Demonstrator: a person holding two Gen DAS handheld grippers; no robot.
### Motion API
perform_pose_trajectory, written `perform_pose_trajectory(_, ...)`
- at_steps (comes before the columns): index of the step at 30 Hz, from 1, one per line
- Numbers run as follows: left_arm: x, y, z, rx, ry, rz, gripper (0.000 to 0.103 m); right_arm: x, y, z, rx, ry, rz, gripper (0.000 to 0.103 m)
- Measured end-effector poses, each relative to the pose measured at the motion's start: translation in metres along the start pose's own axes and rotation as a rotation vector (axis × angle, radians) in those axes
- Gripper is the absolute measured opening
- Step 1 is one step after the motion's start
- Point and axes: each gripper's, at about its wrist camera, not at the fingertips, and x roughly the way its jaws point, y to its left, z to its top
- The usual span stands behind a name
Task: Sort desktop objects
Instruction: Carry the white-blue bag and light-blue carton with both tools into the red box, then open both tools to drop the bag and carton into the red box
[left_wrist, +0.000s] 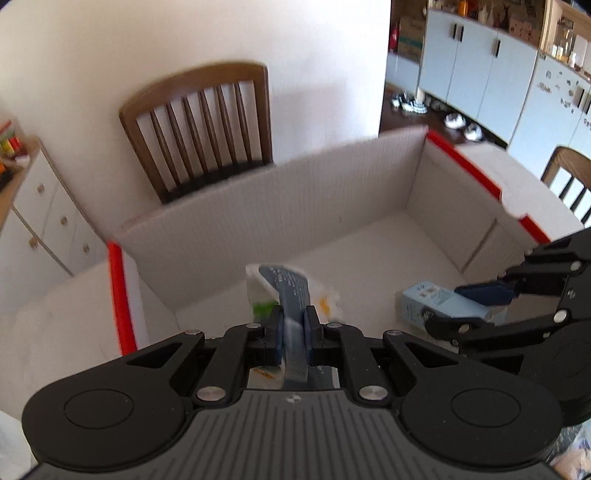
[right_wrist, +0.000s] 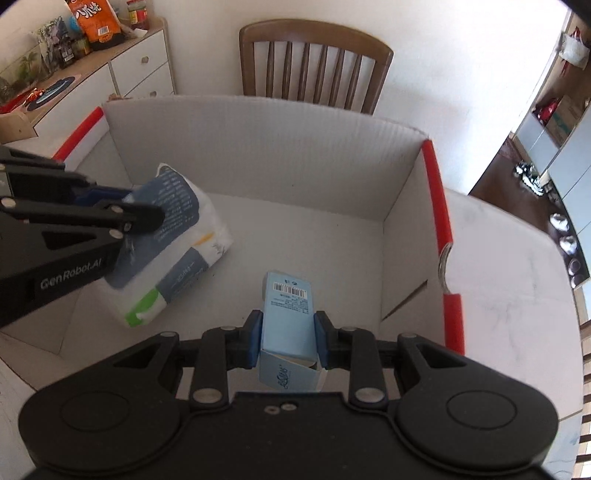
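The left gripper (left_wrist: 294, 329) pinches the flap of a soft tissue pack (right_wrist: 177, 240), hanging inside the white cardboard box (right_wrist: 258, 147). Beside it, the right gripper (right_wrist: 287, 341) clamps a light blue carton (right_wrist: 288, 317), also over the box floor, a wooden chair (right_wrist: 314, 62) behind.

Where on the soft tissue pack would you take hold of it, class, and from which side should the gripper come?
Grip the loose wrapper at one end of the tissue pack, coming from above. The film gathers thin enough to pinch, while the body is wide and soft. The left gripper holds it that way now, over the white box.
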Motion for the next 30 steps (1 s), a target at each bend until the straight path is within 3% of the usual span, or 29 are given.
perform_pose_trajectory(14, 0.0, 0.003, -0.001, 0.004, 0.036, 0.018, 0.01, -0.002, 0.004, -0.007, 0.013, 0.051, 0.009, 0.034)
perform_pose_trajectory(18, -0.006, 0.001, 0.0, 0.006, 0.038, 0.001, 0.01, -0.011, 0.002, -0.007, 0.015, 0.032, 0.014, 0.042)
perform_pose_trajectory(30, -0.029, 0.0, -0.003, -0.019, 0.039, -0.003, 0.014, -0.042, -0.005, -0.008, 0.038, -0.033, 0.043, 0.055)
